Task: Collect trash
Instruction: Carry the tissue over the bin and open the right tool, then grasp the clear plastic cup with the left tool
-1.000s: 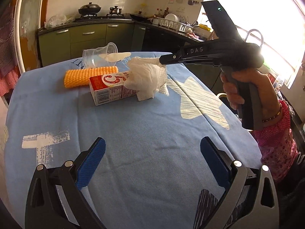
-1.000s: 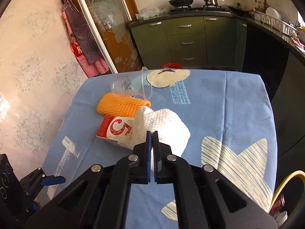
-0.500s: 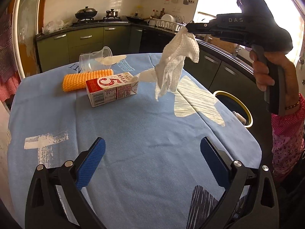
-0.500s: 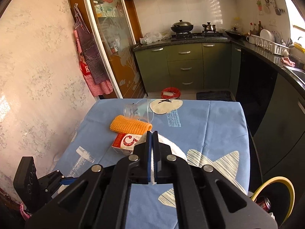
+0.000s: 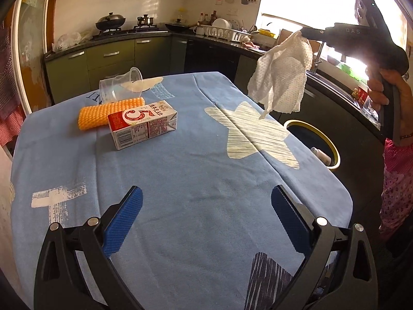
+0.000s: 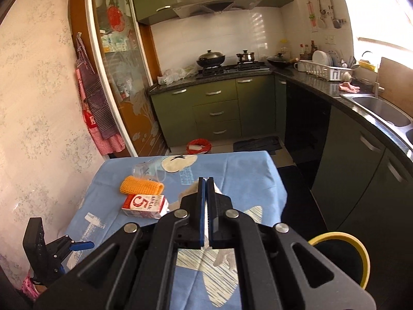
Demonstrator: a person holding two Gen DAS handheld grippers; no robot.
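- The right gripper (image 5: pixel 303 33) is clenched on one white paper towel (image 5: pixel 280 80), which hangs in the air below its tips, above the yellow-rimmed bin (image 5: pixel 313 143).
- The left gripper (image 5: pixel 206 217) is spread wide, holding nothing, over the blue tablecloth (image 5: pixel 180 175).
- Ahead of it lie one milk carton (image 5: pixel 142 124), one orange sponge (image 5: pixel 108 112) and one tipped clear plastic cup (image 5: pixel 120 85).

carton (image 5: pixel 142 124) before sponge (image 5: pixel 111 109), cup (image 5: pixel 121 85) behind, bin (image 5: pixel 313 142) beside table (image 5: pixel 196 180)
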